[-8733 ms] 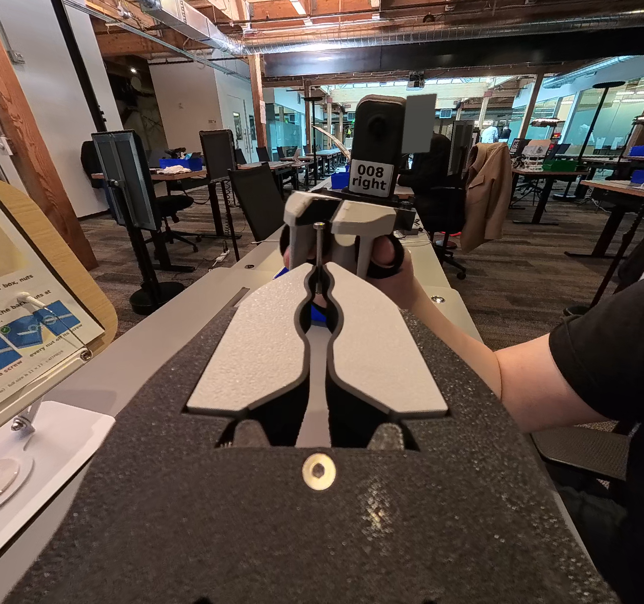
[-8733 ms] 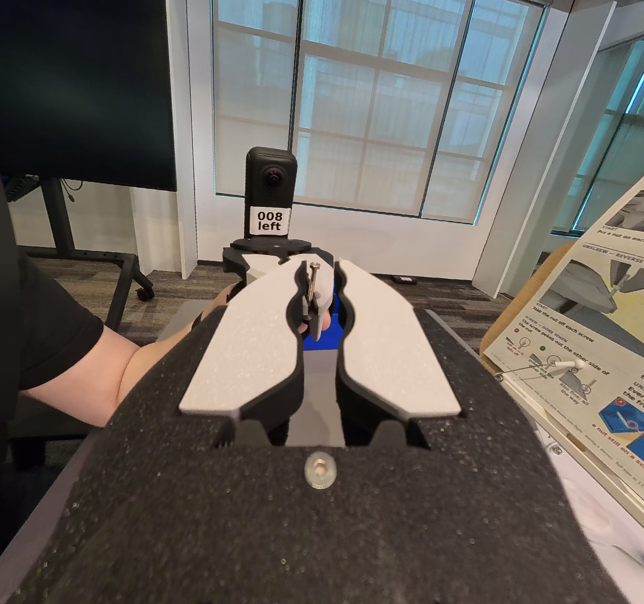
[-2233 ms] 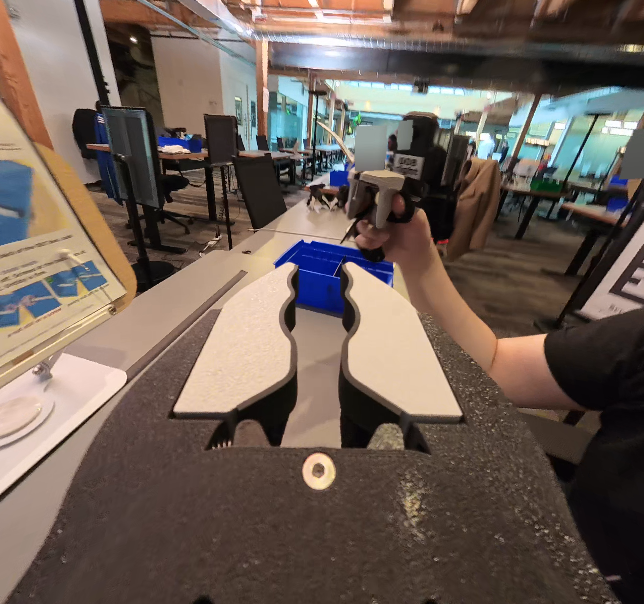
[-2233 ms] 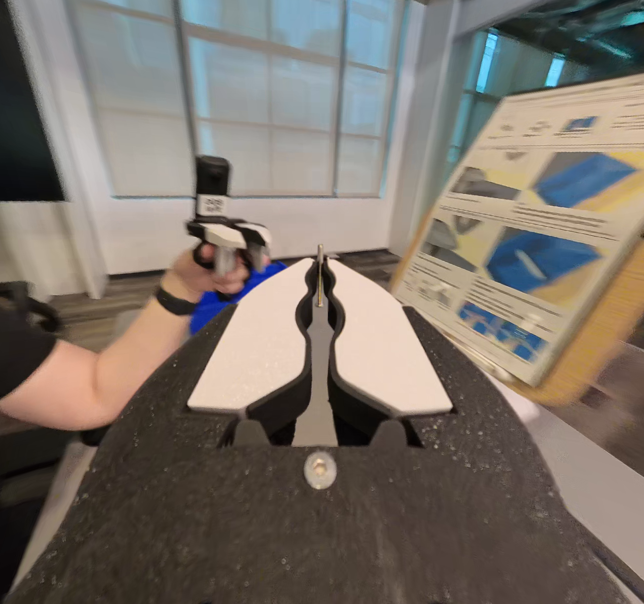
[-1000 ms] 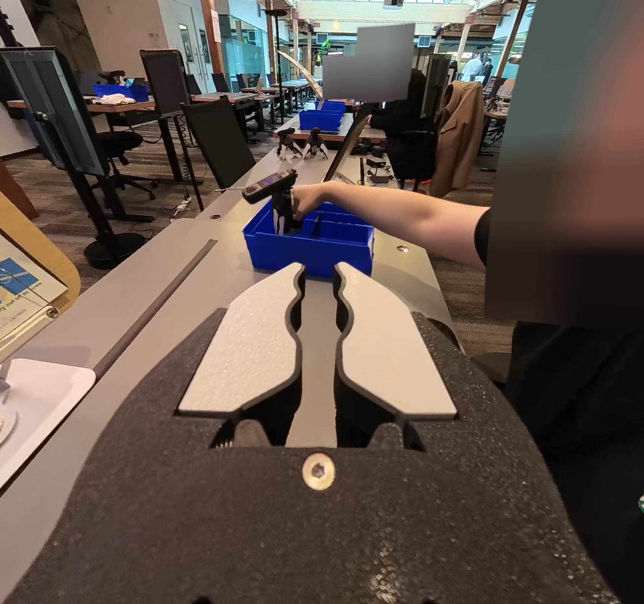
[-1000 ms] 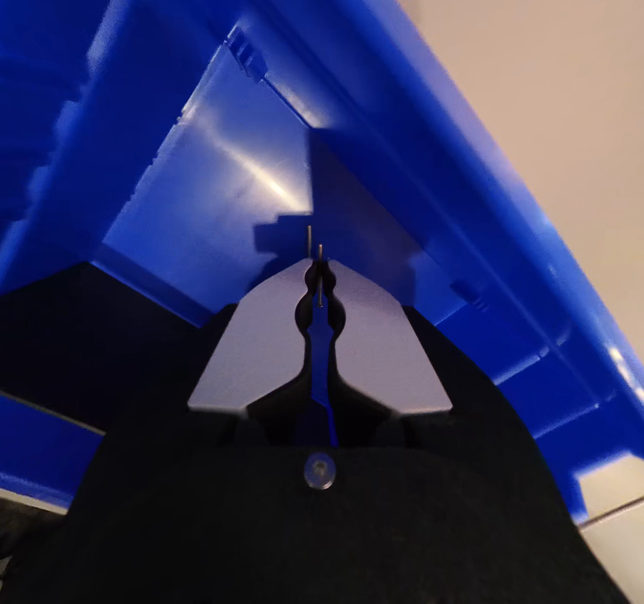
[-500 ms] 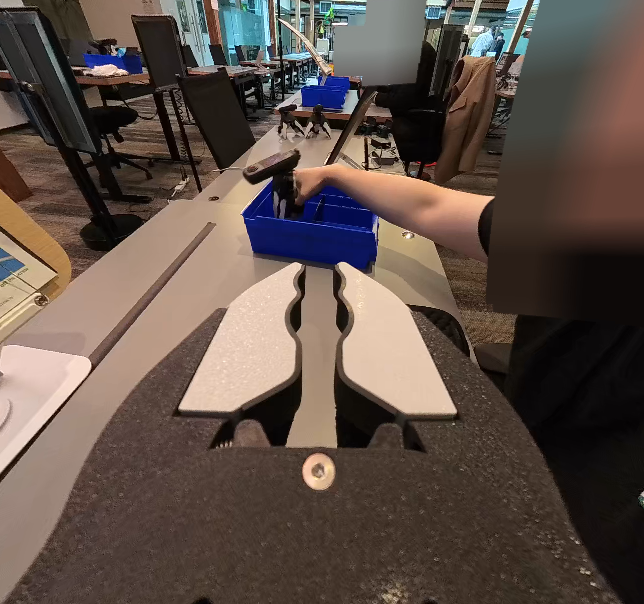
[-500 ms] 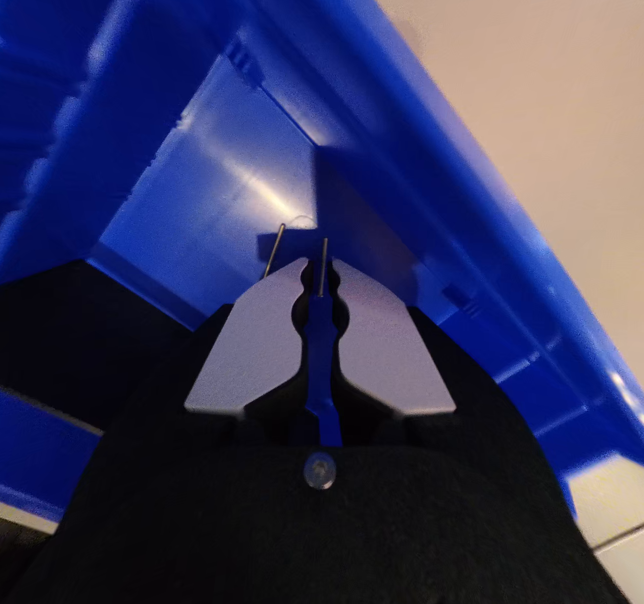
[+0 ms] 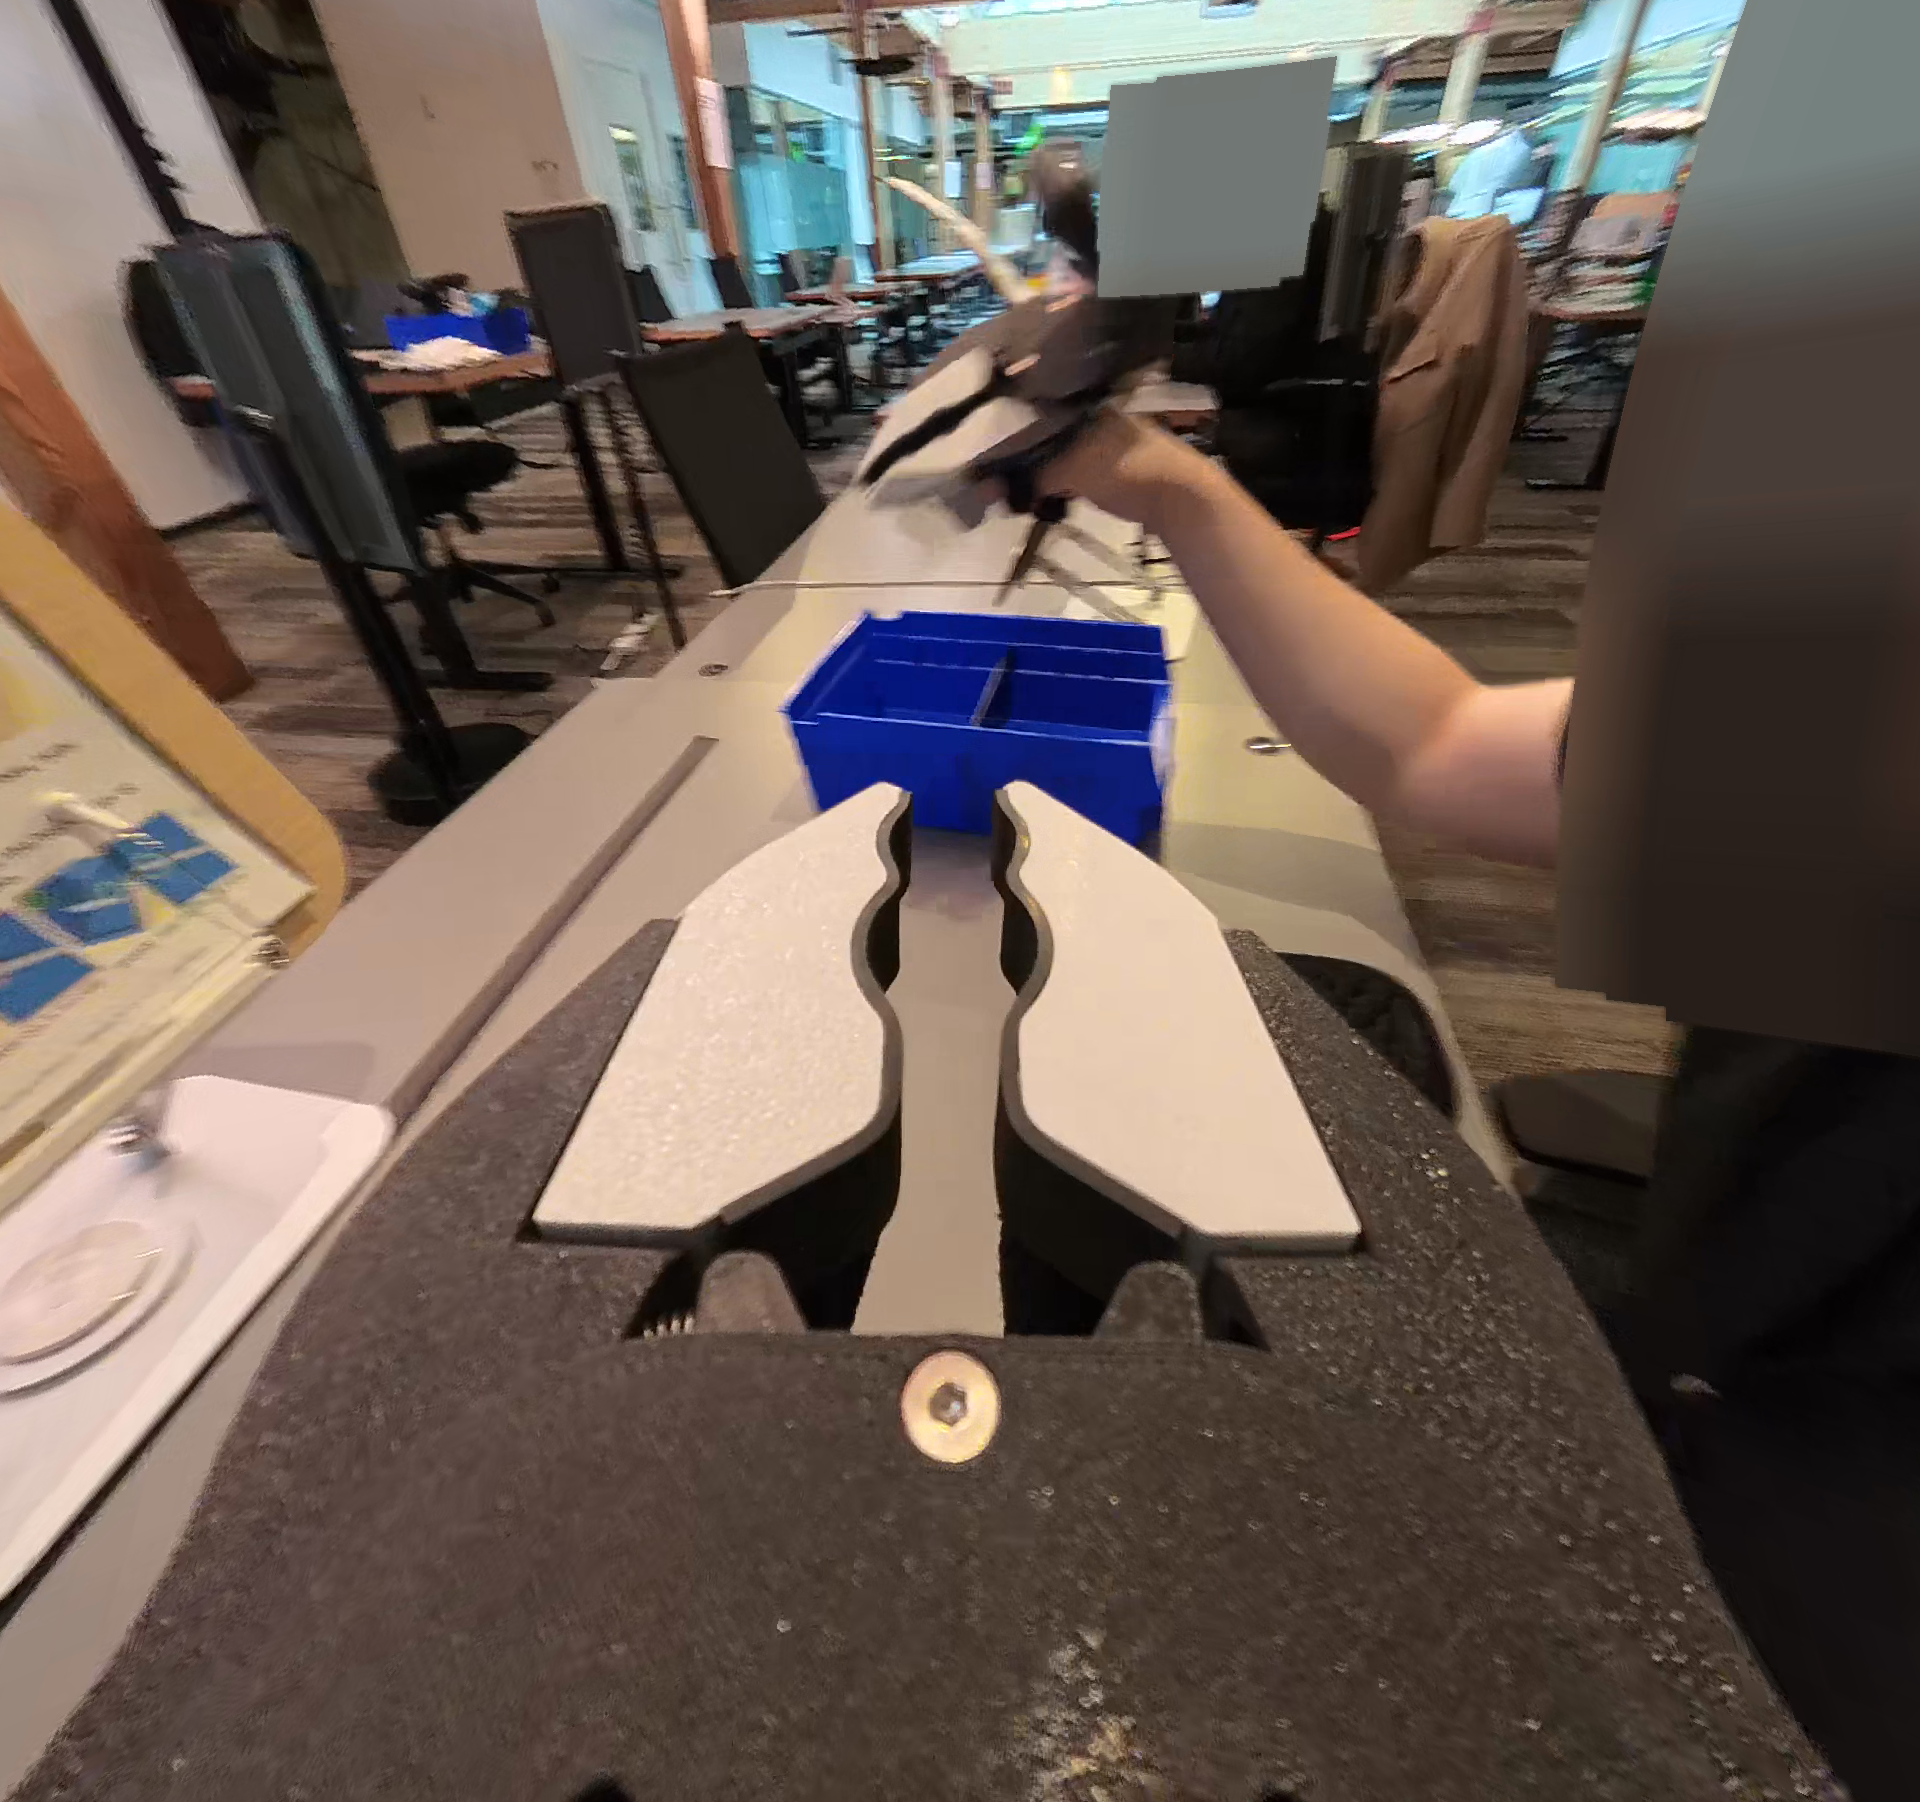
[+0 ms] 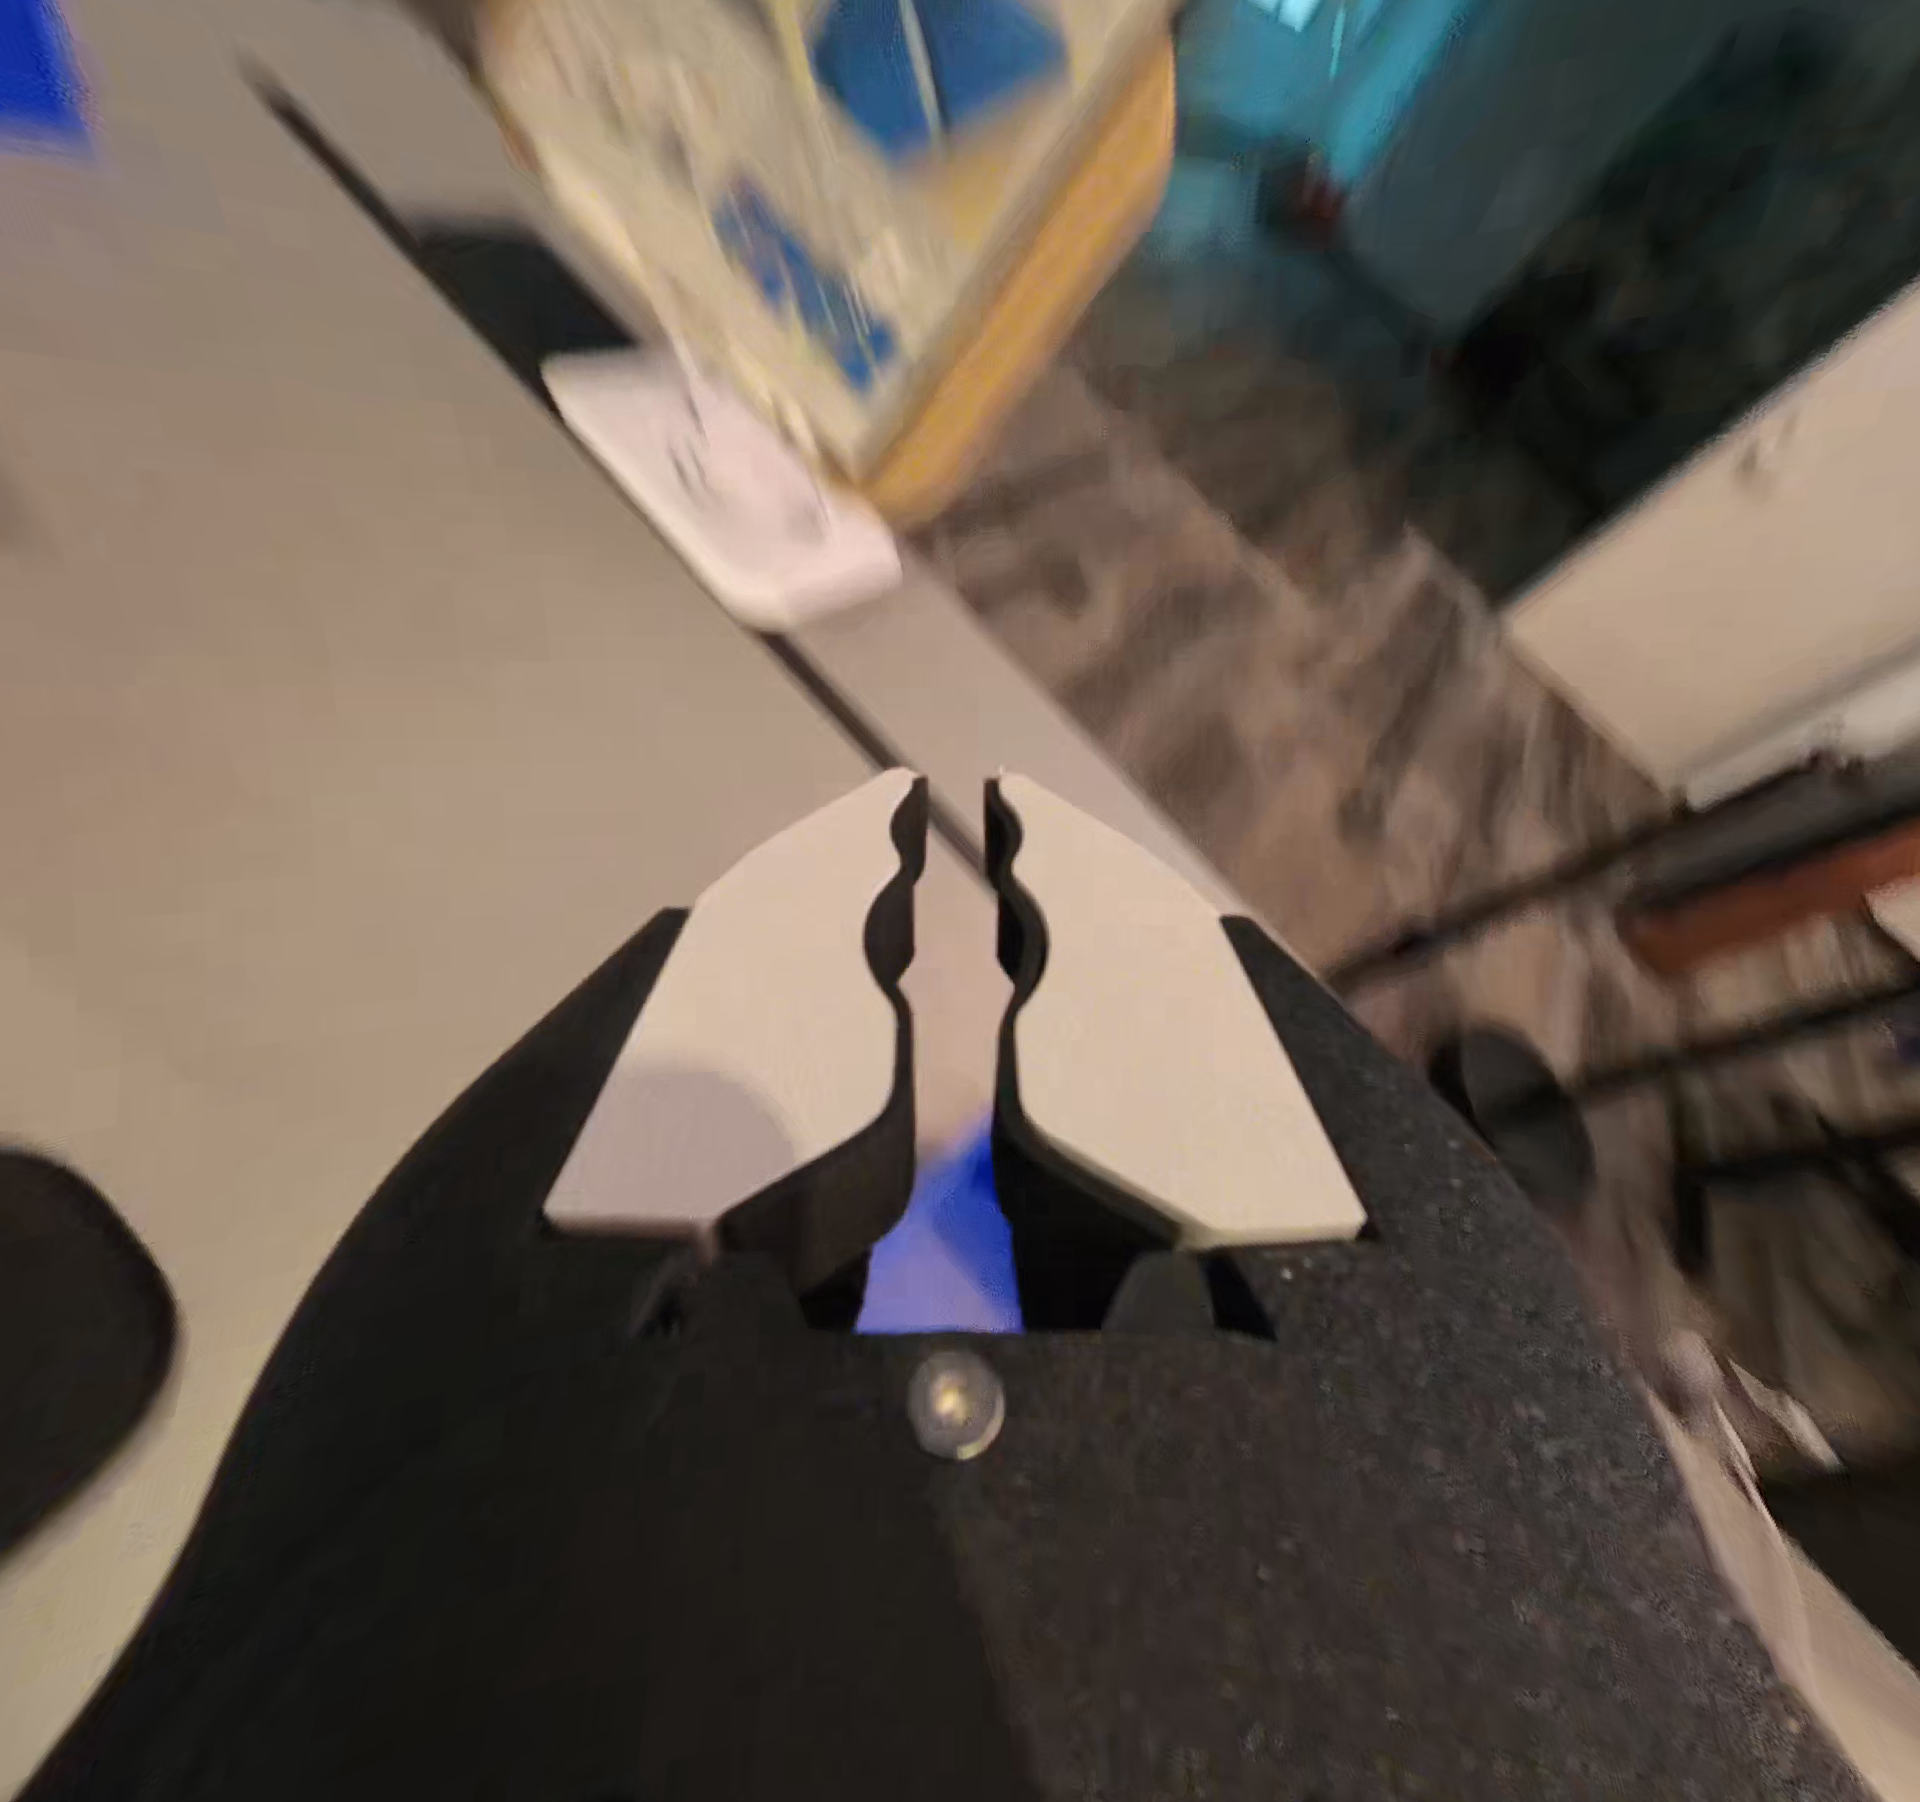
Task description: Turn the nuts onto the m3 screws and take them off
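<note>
Pretty blurry shot. The right gripper point(image 10: 951, 796) fills the bottom middle of the frame, jaws slightly apart with nothing between them, just grey bench point(image 10: 260, 609) behind. Upper middle there's a tilted instruction board point(image 10: 831, 194) on a white base point(image 10: 748, 526). Patterned floor point(image 10: 1299, 713) runs down the right, and a sliver of something blue point(image 10: 31, 38) shows at upper left.

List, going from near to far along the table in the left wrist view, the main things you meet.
Left gripper, open and holding nothing → blue plastic divided bin on the grey table → right gripper, raised in a hand beyond the bin.
</note>
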A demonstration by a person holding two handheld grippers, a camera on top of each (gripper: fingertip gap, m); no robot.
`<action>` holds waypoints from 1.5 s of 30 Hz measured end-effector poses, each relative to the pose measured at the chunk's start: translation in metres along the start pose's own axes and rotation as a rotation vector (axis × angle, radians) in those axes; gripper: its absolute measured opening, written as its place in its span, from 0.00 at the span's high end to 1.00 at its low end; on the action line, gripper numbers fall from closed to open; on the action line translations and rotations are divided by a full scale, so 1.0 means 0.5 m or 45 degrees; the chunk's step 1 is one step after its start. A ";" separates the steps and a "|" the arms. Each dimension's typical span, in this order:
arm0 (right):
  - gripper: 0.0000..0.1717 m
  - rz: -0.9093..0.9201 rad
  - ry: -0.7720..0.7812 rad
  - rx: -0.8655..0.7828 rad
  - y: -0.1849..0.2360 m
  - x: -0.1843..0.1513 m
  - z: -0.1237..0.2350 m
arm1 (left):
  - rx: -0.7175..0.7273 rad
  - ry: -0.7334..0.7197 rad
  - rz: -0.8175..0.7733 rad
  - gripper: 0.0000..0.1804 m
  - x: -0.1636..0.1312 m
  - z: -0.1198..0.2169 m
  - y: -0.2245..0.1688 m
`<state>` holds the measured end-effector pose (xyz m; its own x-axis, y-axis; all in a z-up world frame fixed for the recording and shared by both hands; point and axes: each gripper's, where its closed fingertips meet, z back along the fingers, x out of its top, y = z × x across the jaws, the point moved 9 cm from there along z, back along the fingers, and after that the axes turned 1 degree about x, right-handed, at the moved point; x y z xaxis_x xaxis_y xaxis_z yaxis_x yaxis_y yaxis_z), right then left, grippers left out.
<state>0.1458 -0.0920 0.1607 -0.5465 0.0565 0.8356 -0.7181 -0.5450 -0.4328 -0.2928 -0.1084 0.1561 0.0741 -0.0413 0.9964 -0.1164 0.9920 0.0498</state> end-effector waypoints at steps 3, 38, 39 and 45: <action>0.94 -0.122 -0.600 0.173 0.095 0.117 0.024 | 0.095 0.018 -0.023 0.93 -0.007 -0.001 0.013; 0.92 -0.452 -0.627 0.684 0.269 0.179 -0.209 | 1.207 0.890 0.609 0.89 -0.115 0.524 0.182; 0.92 -0.442 -0.621 0.673 0.267 0.177 -0.207 | 1.219 0.932 0.687 0.90 -0.147 0.548 0.205; 0.93 -0.493 -0.665 0.623 0.241 0.164 -0.184 | 1.385 1.134 1.002 0.91 -0.327 0.645 0.316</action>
<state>-0.0250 -0.0762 0.1460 0.0604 -0.0153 0.9981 -0.4791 -0.8776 0.0155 -0.6428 0.0164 0.0232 0.1373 0.8765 0.4615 -0.9861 0.1650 -0.0198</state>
